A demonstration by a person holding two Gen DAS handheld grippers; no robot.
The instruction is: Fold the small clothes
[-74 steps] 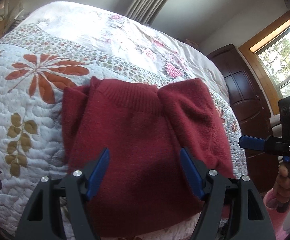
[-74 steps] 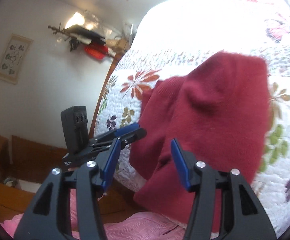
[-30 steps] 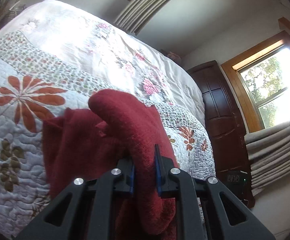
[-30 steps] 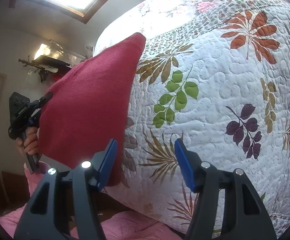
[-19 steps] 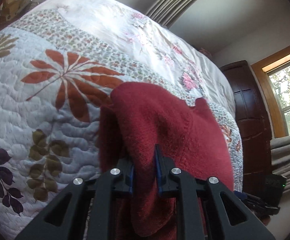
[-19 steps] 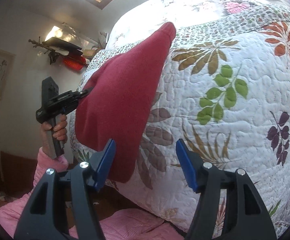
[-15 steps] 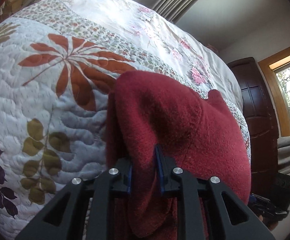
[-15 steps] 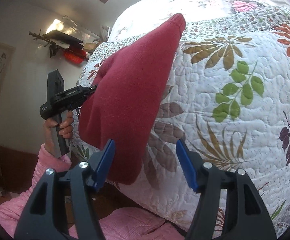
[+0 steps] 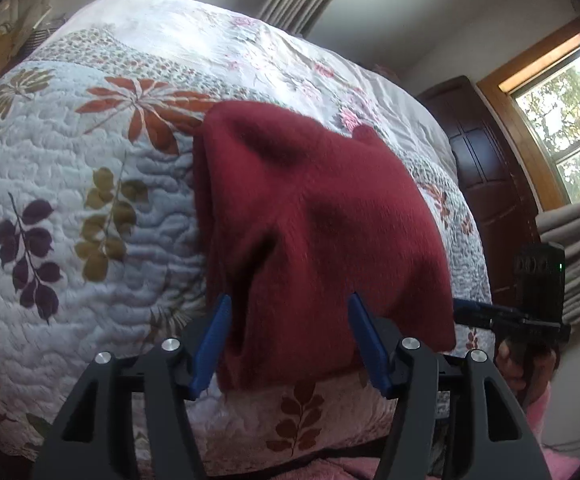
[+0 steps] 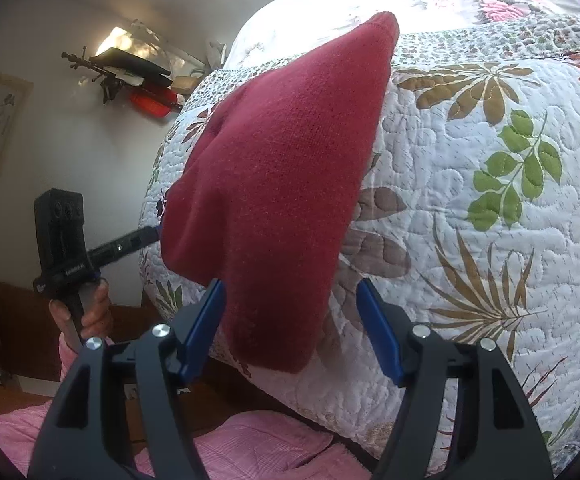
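Observation:
A dark red knitted sweater (image 9: 314, 216) lies folded over in a thick bundle on the quilted bed (image 9: 69, 184), near the front edge. My left gripper (image 9: 290, 340) is open, its blue pads (image 9: 213, 340) on either side of the sweater's near hem without pinching it. In the right wrist view the same sweater (image 10: 281, 184) lies on the quilt (image 10: 490, 240), and my right gripper (image 10: 292, 328) stands open around its lower corner. Each view shows the other gripper held by a hand: the right gripper (image 9: 462, 310) and the left gripper (image 10: 151, 234) at the sweater's side.
The leaf-patterned quilt spreads wide around the sweater. A dark wooden door (image 9: 486, 184), a window (image 9: 562, 120) and curtains (image 9: 578, 248) stand to the right of the bed. A wall shelf (image 10: 129, 68) with items hangs to the left. A pink sleeve (image 10: 241, 448) is below.
My left gripper has opened and let go of the sweater fold it was carrying. The sweater has dropped flat onto the quilt. The right gripper stayed open.

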